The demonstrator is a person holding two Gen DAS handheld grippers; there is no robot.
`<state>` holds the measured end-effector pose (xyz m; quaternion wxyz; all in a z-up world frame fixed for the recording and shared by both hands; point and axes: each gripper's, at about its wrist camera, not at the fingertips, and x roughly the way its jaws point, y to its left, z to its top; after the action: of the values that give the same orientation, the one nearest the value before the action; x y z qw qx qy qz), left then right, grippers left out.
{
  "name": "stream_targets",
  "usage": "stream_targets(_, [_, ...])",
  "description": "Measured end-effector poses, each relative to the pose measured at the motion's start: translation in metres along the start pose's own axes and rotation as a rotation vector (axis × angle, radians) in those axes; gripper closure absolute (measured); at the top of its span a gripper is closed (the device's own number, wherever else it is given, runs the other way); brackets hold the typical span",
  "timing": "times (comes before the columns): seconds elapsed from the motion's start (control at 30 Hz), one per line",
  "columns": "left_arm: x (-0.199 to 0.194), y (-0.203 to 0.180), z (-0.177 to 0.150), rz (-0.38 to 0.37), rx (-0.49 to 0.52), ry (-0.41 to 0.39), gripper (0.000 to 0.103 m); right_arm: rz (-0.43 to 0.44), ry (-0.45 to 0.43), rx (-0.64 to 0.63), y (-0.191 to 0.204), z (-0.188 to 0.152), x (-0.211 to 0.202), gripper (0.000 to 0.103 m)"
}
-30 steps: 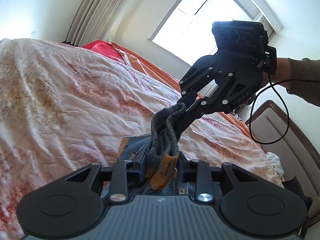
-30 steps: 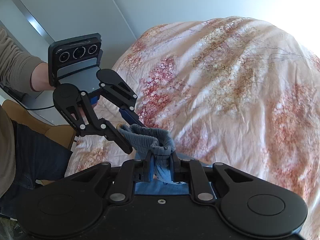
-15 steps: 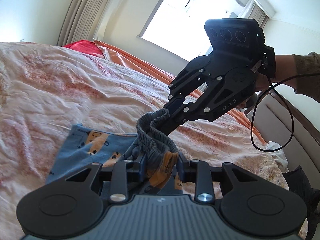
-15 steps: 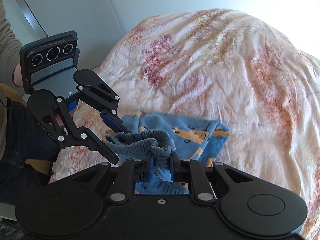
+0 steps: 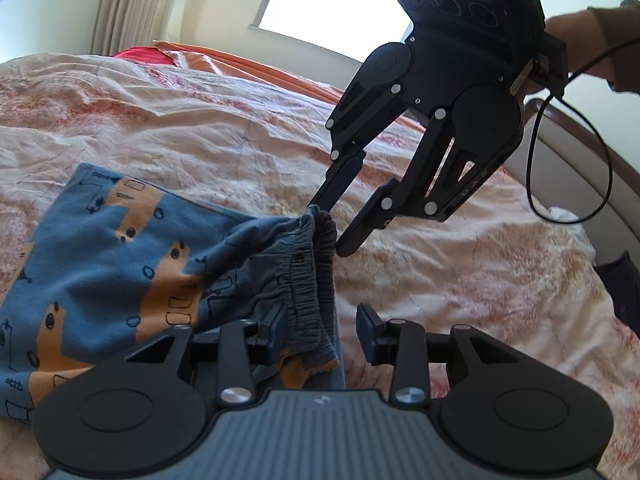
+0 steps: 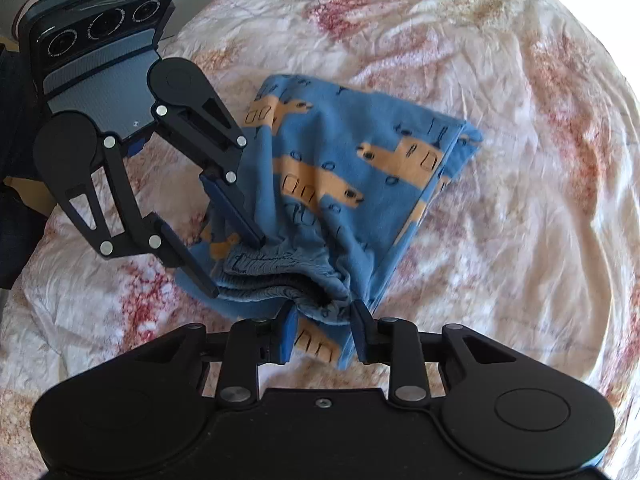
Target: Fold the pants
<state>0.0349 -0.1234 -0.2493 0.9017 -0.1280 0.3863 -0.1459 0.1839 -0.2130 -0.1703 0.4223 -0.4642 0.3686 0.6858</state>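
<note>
Small blue pants [image 5: 120, 264] with an orange animal print lie folded on the bed [image 5: 200, 132]; they also show in the right wrist view [image 6: 352, 160]. The gathered waistband [image 5: 312, 276] lies bunched between the two grippers. My left gripper [image 5: 322, 334] is open, the waistband lying loose between its fingers. My right gripper [image 6: 322, 332] is open too, with the waistband end [image 6: 280, 272] resting between its fingers. Each gripper shows in the other's view, the right one [image 5: 328, 224] and the left one [image 6: 236, 264], both with jaws apart at the waistband.
The bed has a wrinkled pink and cream floral quilt [image 6: 500, 80]. An orange sheet and a red pillow [image 5: 136, 53] lie near the window wall. A headboard [image 5: 580, 148] stands at the right. A black cable [image 5: 568, 184] hangs from the right gripper.
Both grippers came down with the waistband and laid it over the pants on the bed. Both have opened and let go of the waistband.
</note>
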Motion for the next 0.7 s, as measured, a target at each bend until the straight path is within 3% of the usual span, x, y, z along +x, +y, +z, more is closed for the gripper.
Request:
stream_targets(0.07, [0.004,-0.007,-0.007,-0.007,0.051,0.039,0.051,-0.004,0.031,0.027,0.004,-0.012,-0.001,0.069])
stream_targets(0.17, [-0.001,-0.015,-0.013,-0.020,0.106,0.064,0.051,-0.029,0.020,0.147,0.002,-0.022,-0.013,0.064])
stream_targets(0.23, [-0.015,-0.019,-0.013,-0.039,0.122,0.051,0.049,-0.050,-0.068,0.288,-0.005,-0.021,-0.027,0.049])
stream_targets(0.27, [-0.021,-0.019,-0.012,-0.035,0.131,0.038,0.044,-0.064,-0.126,0.362,-0.009,-0.020,-0.031,0.038])
stream_targets(0.3, [-0.028,-0.018,-0.011,-0.020,0.140,0.022,0.039,-0.075,-0.177,0.428,-0.013,-0.019,-0.034,0.034])
stream_targets(0.37, [-0.038,-0.012,-0.008,0.037,0.143,-0.019,0.025,-0.086,-0.231,0.506,-0.016,-0.015,-0.028,0.034])
stream_targets(0.4, [-0.039,-0.006,-0.006,0.065,0.134,-0.025,0.023,-0.101,-0.235,0.534,-0.018,-0.013,-0.021,0.034])
stream_targets(0.5, [-0.030,0.016,-0.008,0.103,0.098,0.060,0.022,-0.107,-0.215,0.620,-0.021,-0.018,0.003,0.034])
stream_targets(0.6, [-0.025,0.025,-0.028,0.108,0.171,0.149,0.023,-0.106,-0.175,0.693,-0.016,-0.033,0.018,0.034])
stream_targets(0.7, [-0.040,0.028,-0.043,0.066,0.225,0.178,0.022,-0.133,-0.179,0.775,-0.001,-0.050,0.013,0.034])
